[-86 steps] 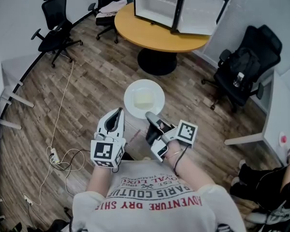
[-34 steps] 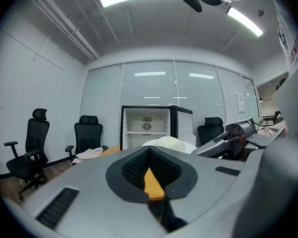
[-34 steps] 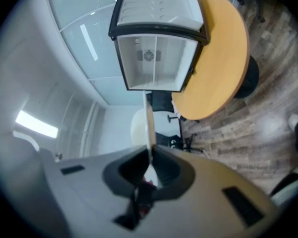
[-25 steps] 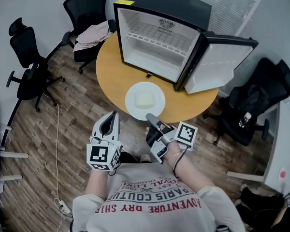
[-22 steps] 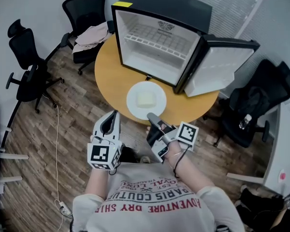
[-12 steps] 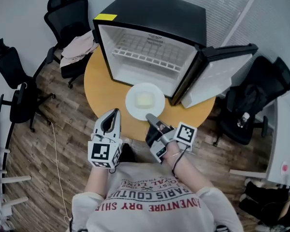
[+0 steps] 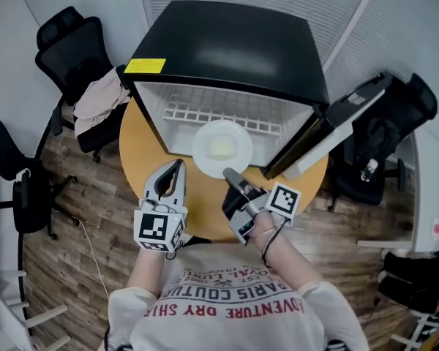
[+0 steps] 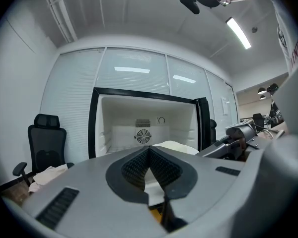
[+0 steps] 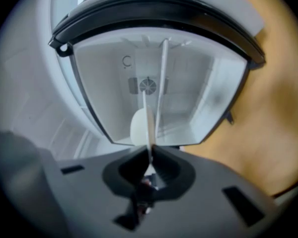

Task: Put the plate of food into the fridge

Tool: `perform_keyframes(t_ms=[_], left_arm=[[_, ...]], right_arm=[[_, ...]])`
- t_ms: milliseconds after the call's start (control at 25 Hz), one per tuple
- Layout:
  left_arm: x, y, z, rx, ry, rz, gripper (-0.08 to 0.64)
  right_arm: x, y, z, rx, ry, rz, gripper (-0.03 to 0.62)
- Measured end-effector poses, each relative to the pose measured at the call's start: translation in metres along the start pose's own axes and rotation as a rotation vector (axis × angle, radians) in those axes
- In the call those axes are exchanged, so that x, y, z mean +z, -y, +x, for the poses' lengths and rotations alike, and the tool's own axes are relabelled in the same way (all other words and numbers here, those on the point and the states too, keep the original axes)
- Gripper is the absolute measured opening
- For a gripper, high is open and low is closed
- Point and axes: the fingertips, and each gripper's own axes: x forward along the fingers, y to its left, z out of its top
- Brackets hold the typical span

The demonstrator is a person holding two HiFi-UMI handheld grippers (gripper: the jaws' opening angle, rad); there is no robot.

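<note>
A white plate (image 7: 222, 148) with a pale block of food on it hangs level in front of the open black fridge (image 7: 227, 50). My right gripper (image 7: 229, 174) is shut on the plate's near rim. In the right gripper view the plate (image 9: 139, 125) shows edge-on, pinched at the right gripper (image 9: 150, 150), with the white fridge interior (image 9: 179, 93) behind it. My left gripper (image 7: 178, 165) is to the left of the plate, shut and holding nothing. In the left gripper view the left gripper (image 8: 149, 148) has its pads together, facing the fridge cavity (image 8: 144, 128), with the plate (image 8: 176, 147) at the right.
The fridge stands on a round wooden table (image 7: 205, 203). Its door (image 7: 336, 126) is swung open to the right. A wire shelf (image 7: 212, 115) spans the cavity. Black office chairs stand at the left (image 7: 73, 42), one with cloth on it (image 7: 95, 101), and another at the right (image 7: 373, 145).
Both grippers and the held plate have moved forward to the fridge. The plate, earlier over the table's near part, now sits at the fridge's open front.
</note>
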Motion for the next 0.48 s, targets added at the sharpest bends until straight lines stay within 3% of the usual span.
perform_keyframes(t_ms=[480], left_arm=[[-0.007,-0.027,0.059,-0.151,-0.01,0.006,0.025]], right_arm=[[0.035,-0.003,0.059,0.001,0.141,0.021,0.038]])
